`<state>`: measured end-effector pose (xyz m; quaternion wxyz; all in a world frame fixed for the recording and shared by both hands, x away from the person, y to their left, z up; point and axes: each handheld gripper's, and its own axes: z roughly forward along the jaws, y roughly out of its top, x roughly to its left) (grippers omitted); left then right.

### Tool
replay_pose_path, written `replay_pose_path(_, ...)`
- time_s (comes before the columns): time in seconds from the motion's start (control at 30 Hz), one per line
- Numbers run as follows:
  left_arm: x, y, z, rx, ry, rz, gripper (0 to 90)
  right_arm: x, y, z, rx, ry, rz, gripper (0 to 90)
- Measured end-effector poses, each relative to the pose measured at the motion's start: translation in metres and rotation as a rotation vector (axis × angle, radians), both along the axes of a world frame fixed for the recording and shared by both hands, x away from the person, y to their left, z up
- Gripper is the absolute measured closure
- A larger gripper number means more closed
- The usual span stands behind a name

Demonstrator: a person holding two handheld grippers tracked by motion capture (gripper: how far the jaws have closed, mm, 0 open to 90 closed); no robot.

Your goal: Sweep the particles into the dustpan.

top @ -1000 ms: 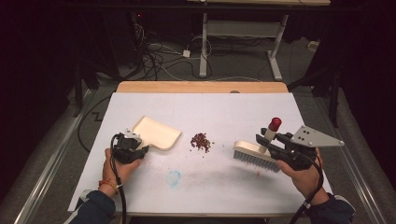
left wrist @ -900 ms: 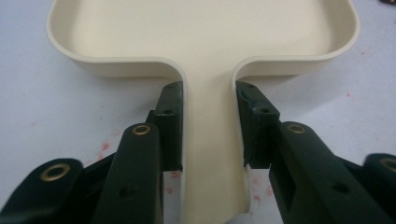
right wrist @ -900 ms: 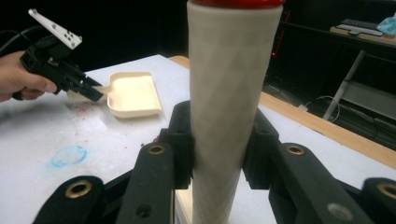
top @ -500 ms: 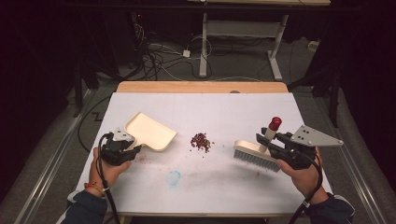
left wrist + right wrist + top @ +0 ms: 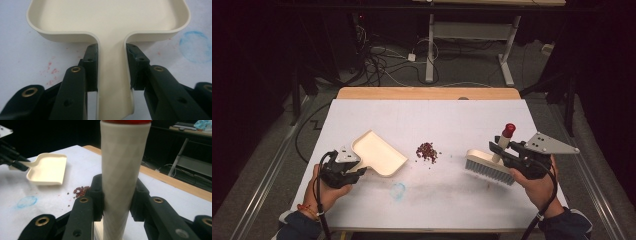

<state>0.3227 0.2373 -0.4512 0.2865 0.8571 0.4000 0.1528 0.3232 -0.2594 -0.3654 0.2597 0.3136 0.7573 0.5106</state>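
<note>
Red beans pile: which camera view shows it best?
High view: the red beans pile lies whole and unblocked on the white table, between dustpan and brush. Right gripper view shows it partly hidden behind the brush handle. Left gripper view shows the dustpan and red smears.

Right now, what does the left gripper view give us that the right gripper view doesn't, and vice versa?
Left gripper view alone: the left gripper shut on the dustpan handle, seen close, and small red stains on the white table. Right gripper view alone: the right gripper shut on the brush handle, plus the pile of red beans. Both: the cream dustpan and the blue smudge.
</note>
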Motion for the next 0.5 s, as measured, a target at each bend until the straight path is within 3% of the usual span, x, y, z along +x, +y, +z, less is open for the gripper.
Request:
replay_pose_path(0.27, -0.014, -0.004, -0.001, 0.005, 0.028, -0.041, 64.3, 0.017, 0.008, -0.004, 0.010, 0.014, -0.041, 69.7)
replay_pose_path(0.5, -0.021, -0.018, 0.000, 0.023, 0.056, -0.096, 64.3, 0.037, 0.016, -0.010, 0.009, 0.033, -0.075, 69.7)
